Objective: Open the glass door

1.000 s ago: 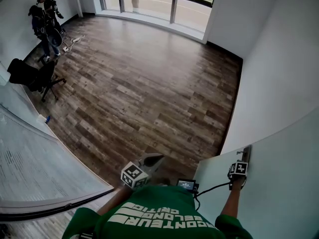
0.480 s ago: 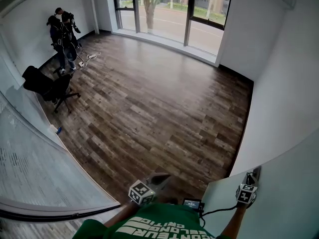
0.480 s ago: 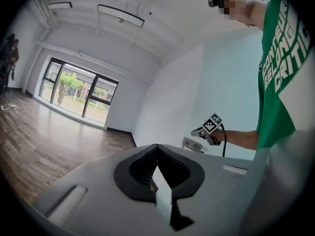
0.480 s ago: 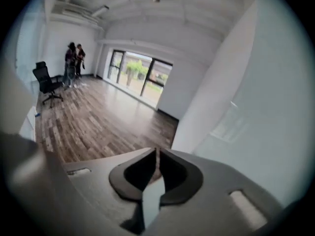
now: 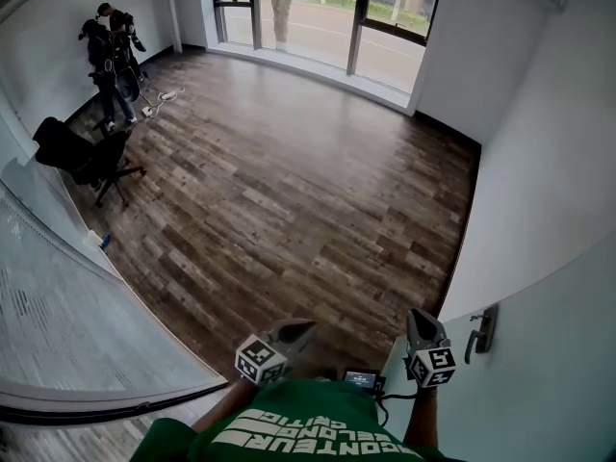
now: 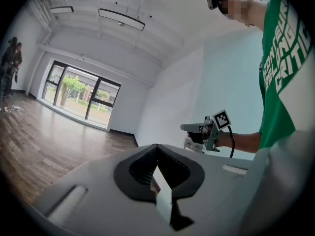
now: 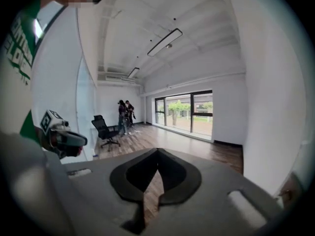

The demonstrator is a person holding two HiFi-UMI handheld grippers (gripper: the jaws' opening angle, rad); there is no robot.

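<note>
In the head view a pale door leaf (image 5: pixel 549 373) fills the bottom right, with a dark lever handle (image 5: pixel 479 332) near its edge. My right gripper (image 5: pixel 416 314) is just left of that handle, apart from it, pointing into the room with its jaws shut and empty. The left gripper (image 5: pixel 306 327) is held low in front of my green shirt, also shut on nothing. In the left gripper view its tips (image 6: pixel 157 146) meet, and the right gripper (image 6: pixel 204 131) shows beyond them. In the right gripper view the jaws (image 7: pixel 157 151) close at the tip over bare floor.
A frosted glass partition (image 5: pixel 58 325) curves along the left. An office chair (image 5: pixel 82 157) and two people (image 5: pixel 108 46) stand at the far left wall. Windows (image 5: pixel 318 12) line the far end. A white wall (image 5: pixel 539 152) runs on the right of the wooden floor (image 5: pixel 289 191).
The right gripper, up at the door handle in both earlier frames, has come off it and moved left. The left gripper has stayed roughly in place.
</note>
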